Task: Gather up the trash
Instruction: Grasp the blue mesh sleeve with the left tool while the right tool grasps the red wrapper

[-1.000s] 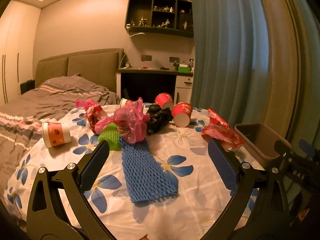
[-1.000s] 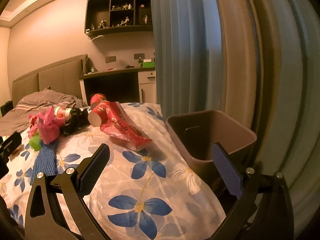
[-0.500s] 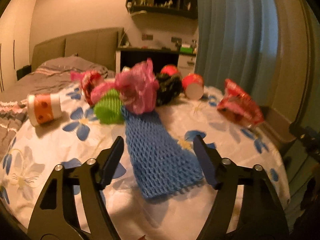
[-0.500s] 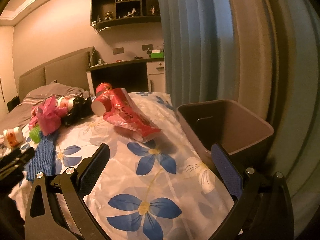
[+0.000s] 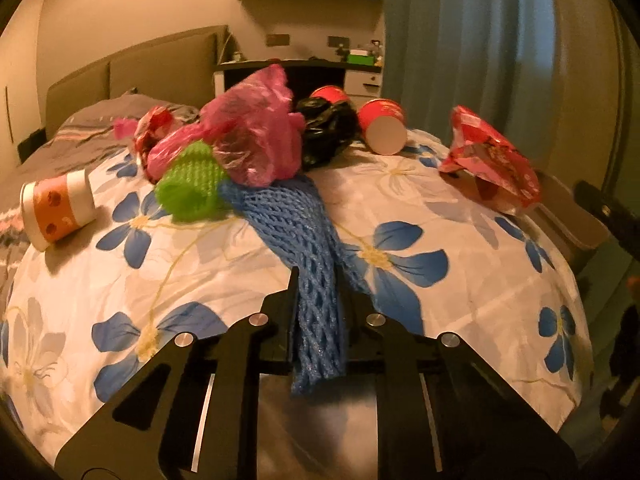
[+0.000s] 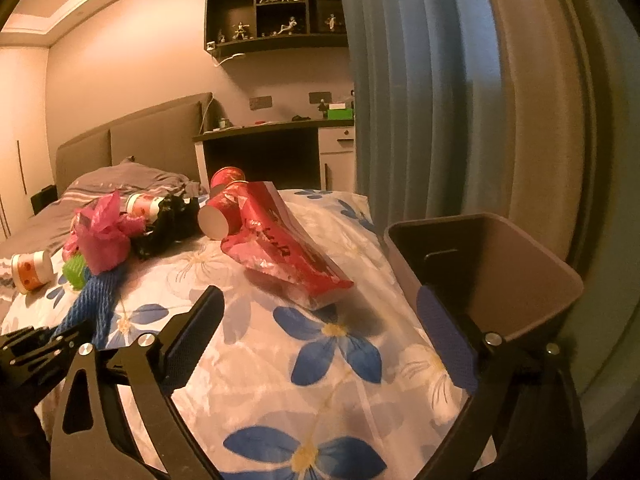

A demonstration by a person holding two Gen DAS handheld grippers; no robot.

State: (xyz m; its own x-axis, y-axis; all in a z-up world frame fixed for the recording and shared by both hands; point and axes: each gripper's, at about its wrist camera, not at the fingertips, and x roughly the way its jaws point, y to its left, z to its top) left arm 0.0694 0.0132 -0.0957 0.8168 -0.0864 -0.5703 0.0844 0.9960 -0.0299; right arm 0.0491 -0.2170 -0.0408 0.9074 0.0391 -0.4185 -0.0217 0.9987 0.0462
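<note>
My left gripper (image 5: 318, 300) is closing its jaws on the near end of a blue foam net (image 5: 296, 220), which is bunched tight between the pads and trails back over the flowered bedspread (image 5: 400, 272). Against the net's far end lie a green foam net (image 5: 188, 188) and a pink plastic bag (image 5: 256, 140). My right gripper (image 6: 318, 296) is open and just starting to close, with only bedspread between its fingers. A red snack wrapper (image 6: 280, 248) lies ahead of it. The brown bin (image 6: 500, 272) stands right behind its right finger.
A black bag (image 5: 328, 132), two red paper cups (image 5: 384, 128) and an orange-and-white cup (image 5: 56, 208) also lie on the bed. The blue curtain (image 6: 400, 100) hangs to the right, with a desk (image 6: 276, 128) beyond the bed.
My left gripper dropped toward the bed and closed from wide open onto the blue net's near end, bunching it. My right gripper shifted toward the bin, its fingers still wide.
</note>
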